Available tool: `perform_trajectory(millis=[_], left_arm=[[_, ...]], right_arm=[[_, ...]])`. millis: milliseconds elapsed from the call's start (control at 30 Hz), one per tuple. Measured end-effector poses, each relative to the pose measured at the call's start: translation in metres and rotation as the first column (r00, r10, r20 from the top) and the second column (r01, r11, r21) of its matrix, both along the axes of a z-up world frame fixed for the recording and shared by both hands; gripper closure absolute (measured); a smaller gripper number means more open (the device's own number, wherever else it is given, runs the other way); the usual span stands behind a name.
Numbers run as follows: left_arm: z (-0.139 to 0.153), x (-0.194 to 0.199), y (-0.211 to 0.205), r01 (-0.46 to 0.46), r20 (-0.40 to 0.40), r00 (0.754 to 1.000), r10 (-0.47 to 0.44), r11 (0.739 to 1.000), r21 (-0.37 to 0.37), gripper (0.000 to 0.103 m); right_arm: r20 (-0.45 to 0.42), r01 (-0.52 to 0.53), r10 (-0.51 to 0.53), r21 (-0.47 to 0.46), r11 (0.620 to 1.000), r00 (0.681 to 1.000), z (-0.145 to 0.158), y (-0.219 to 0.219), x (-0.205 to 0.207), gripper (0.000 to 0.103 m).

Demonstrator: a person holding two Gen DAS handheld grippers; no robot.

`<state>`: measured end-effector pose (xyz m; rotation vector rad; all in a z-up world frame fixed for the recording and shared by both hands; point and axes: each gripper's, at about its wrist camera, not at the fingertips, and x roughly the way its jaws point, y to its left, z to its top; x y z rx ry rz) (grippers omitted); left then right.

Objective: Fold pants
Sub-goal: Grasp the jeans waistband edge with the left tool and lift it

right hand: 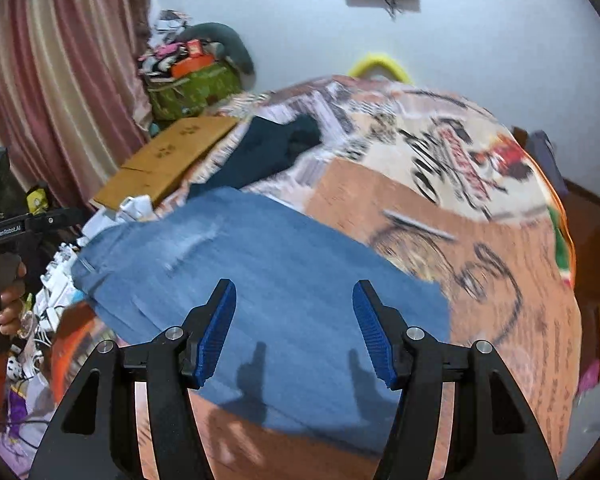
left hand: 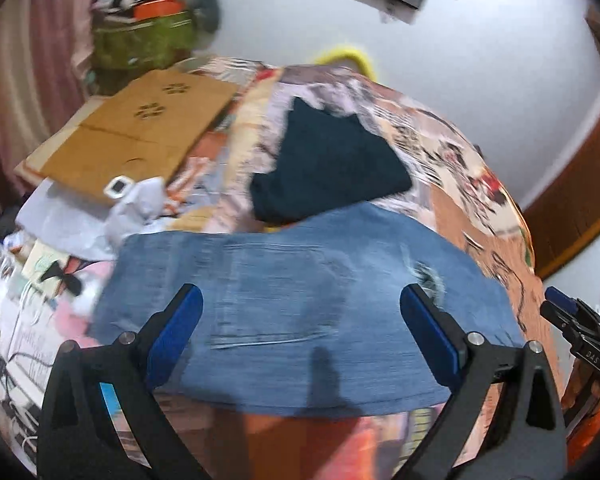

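Blue denim pants [left hand: 300, 304] lie folded into a flat rectangle on the patterned bedspread [left hand: 480, 200]; a frayed rip shows near their right side. They also show in the right wrist view [right hand: 268, 280]. My left gripper [left hand: 300, 320] is open and empty, held above the pants with its jaws wide apart. My right gripper [right hand: 294, 320] is open and empty above the pants' right part; its tip shows at the right edge of the left wrist view [left hand: 560, 304]. The hand holding the left gripper [right hand: 12, 304] shows at the left of the right wrist view.
A dark folded garment [left hand: 328, 168] lies behind the jeans. A flat cardboard box [left hand: 140, 132] and white bags [left hand: 140, 208] sit at the bed's left. A green bag [right hand: 192, 88] with clutter stands by the curtain [right hand: 60, 80]. A yellow item [right hand: 380, 64] sits behind the bed.
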<state>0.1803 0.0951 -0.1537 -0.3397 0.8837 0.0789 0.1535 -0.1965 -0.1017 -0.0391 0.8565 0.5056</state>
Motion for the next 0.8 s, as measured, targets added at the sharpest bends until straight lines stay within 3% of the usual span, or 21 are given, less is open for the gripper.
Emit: perform_trajectory(millis=[333,500,600,800], left_arm=[[-0.053,-0.035,0.075,-0.097,-0.15,0.985,0.083,0.992,-0.084,0.003],[-0.089,-0.044,0.086,-0.1,-0.24,0.969,0.05,0.974,-0.201,0.003],[-0.105,-0.05,0.093,-0.118,-0.259,0.965,0.038,0.947,-0.3,0.003],[-0.141,-0.05,0.103,-0.174,-0.292,0.956,0.032,0.862,-0.476,0.003]], right_arm=[[-0.082,-0.13,0.131,0.015,0.991,0.988,-0.029,0.081,0.01,0.046],[-0.161,-0.176,0.172,-0.013,0.984,0.972,-0.053,0.107,0.01,0.046],[-0.148,-0.192,0.184,-0.043,0.98,0.972,-0.058,0.115,0.003,0.042],[-0.165,-0.2,0.192,-0.034,0.979,0.968,-0.059,0.113,0.005,0.041]])
